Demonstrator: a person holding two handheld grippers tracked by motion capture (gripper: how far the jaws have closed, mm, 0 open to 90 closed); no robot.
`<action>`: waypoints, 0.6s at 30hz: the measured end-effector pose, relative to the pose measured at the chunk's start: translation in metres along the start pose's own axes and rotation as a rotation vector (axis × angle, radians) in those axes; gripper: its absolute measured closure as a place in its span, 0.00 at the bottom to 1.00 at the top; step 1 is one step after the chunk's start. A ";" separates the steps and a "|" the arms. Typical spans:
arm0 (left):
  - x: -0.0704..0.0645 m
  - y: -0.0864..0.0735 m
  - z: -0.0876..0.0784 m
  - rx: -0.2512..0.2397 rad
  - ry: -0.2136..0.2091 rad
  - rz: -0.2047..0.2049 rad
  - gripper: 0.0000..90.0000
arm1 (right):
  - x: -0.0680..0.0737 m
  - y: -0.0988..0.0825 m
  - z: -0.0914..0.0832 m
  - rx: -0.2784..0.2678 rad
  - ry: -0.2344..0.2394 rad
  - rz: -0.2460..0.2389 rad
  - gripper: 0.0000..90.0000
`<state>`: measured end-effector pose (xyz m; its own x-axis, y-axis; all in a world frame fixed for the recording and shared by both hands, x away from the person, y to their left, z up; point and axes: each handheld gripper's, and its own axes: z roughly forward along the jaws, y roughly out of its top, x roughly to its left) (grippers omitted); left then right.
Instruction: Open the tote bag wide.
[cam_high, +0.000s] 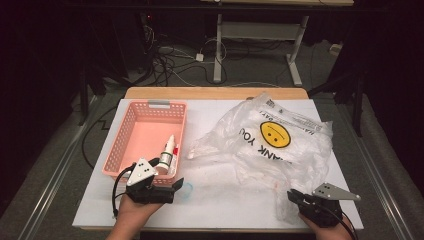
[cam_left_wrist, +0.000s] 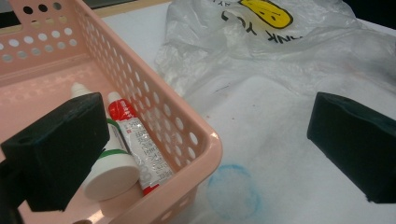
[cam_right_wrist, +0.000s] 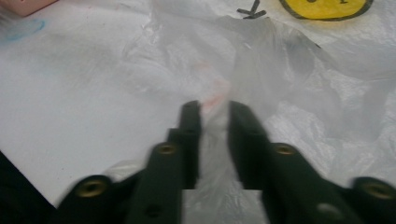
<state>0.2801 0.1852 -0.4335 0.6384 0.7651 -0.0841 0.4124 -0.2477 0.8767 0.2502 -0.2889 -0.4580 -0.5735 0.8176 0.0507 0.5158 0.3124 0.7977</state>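
right gripper (cam_high: 295, 196): down at about 5 o'clock on the worktop (cam_high: 215, 200), fingers (cam_right_wrist: 191, 126) clenched on a fold of the plastic bag (cam_high: 280, 140). In the right gripper view you can see the film bunched up between the two black pads, so it's a proper pinch on the near edge, not just a rest.

why that grip: my guess is the near edge is the loose bit, so grabbing it there gives control over the whole floppy thing, to lift it, open it or drag it.

plastic bag: crumpled, clear, with a yellow smiley and upside-down print. It sprawls over the right half of the worktop, roughly 1 to 4 o'clock, with its near corner trailing down to the right gripper. It sits well apart from the basket.

left gripper (cam_high: 179, 184): parked at about 7 o'clock, fingers (cam_left_wrist: 60, 154) released and spread wide, nothing between them. One sits over the basket's near corner, the other over bare worktop, so it looks like it's just waiting.

pink basket (cam_high: 131, 120): at 9 to 10 o'clock, on the left side. A white bottle (cam_left_wrist: 109, 170) and a red-and-silver tube (cam_left_wrist: 140, 144) lie side by side, touching, against its right wall, near the front corner.

blue ring mark (cam_left_wrist: 233, 191): faint stain on the worktop just outside the basket's corner, nothing on it.

risk, imo: thin film slips or stretches easily, so the pinch could lose it if pulled fast.
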 end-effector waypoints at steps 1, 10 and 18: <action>0.001 0.000 0.000 -0.002 0.002 -0.002 0.00 | 0.000 0.000 0.000 0.000 0.000 0.000 0.97; 0.008 0.000 -0.006 -0.027 0.028 -0.022 0.00 | 0.041 0.011 0.008 -0.028 0.081 -0.100 0.99; 0.018 0.001 -0.012 -0.041 0.044 -0.040 0.00 | 0.060 0.013 0.020 -0.015 0.153 -0.127 0.77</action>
<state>0.2842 0.2057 -0.4283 0.5925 0.7994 -0.0990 0.4091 -0.1929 0.8919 0.2349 -0.2264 -0.4568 -0.7241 0.6886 0.0393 0.4244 0.3999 0.8124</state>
